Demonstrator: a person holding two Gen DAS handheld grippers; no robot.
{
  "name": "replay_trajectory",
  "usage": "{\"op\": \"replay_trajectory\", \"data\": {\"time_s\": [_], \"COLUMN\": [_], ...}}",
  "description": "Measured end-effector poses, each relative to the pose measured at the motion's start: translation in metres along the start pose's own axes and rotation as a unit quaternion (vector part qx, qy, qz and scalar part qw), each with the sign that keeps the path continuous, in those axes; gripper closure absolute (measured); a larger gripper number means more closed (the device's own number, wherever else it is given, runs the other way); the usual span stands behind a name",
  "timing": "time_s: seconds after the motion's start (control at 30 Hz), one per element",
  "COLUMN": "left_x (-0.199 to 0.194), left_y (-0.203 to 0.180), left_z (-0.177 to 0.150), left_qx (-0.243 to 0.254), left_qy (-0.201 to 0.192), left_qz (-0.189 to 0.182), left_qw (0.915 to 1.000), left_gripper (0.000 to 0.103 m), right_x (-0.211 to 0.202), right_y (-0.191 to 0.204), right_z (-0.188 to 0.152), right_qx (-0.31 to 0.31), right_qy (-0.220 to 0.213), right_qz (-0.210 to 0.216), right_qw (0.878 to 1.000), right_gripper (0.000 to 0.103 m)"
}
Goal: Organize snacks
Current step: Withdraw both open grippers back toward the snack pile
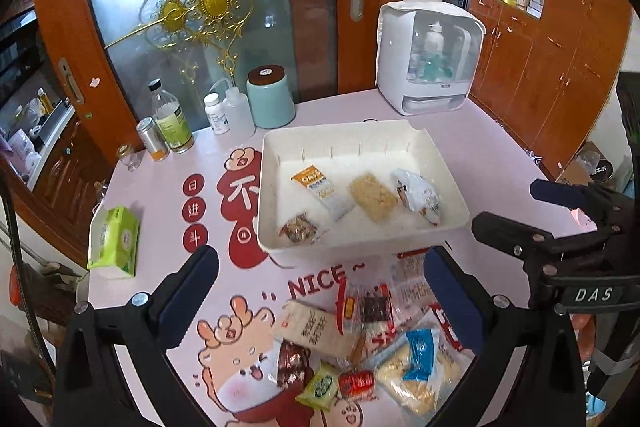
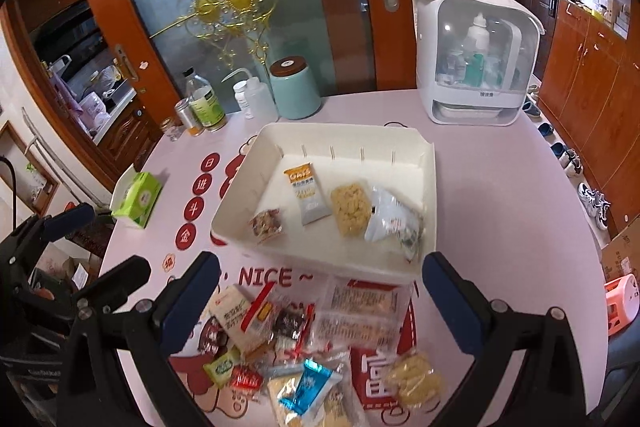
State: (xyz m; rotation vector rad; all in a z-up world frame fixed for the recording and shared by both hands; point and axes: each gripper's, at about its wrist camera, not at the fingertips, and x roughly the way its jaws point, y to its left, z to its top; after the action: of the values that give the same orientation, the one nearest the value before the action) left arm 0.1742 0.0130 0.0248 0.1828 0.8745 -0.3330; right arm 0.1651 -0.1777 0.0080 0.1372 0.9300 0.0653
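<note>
Both claws are spread wide with nothing in them: left gripper (image 1: 320, 291) and right gripper (image 2: 320, 291) hang over the loose snack pile (image 2: 304, 343) at the near edge of the table (image 2: 500, 187). Four packets already sit in a row in the white tray (image 1: 280, 147), just behind the pile, probably so each stays visible. Tray's back half looks free, and its low front wall should make drop-ins easy. Bottles (image 1: 172, 115) stand well off left.

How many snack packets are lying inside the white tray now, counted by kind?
Inside the white tray:
Oats bar packet: 1
Yellow puffed-rice cake: 1
Silver-white foil packet: 1
Small mixed-nut packet: 1
Total: 4
</note>
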Motion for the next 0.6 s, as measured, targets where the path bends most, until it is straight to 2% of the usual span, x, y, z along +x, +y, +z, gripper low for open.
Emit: {"op": "replay_trajectory", "data": {"time_s": [0.37, 0.47, 0.6], "left_x": [-0.025, -0.015, 0.009], "left_y": [0.009, 0.01, 0.014], "left_z": [-0.057, -0.078, -0.112], "left_qx": [-0.038, -0.035, -0.042], "left_qy": [-0.009, 0.009, 0.052], "left_qz": [0.023, 0.036, 0.023], "left_qw": [0.999, 0.9987, 0.9975], "left_gripper": [0.001, 0.001, 0.001], "right_x": [-0.019, -0.016, 0.0], "right_y": [0.004, 0.002, 0.003], "right_z": [-0.064, -0.081, -0.106], "right_qx": [-0.011, -0.017, -0.028], "right_qy": [0.004, 0.006, 0.029], "right_qz": [0.003, 0.009, 0.002], "right_qw": [1.0, 1.0, 0.999], "right_gripper": [0.001, 0.001, 0.001]}}
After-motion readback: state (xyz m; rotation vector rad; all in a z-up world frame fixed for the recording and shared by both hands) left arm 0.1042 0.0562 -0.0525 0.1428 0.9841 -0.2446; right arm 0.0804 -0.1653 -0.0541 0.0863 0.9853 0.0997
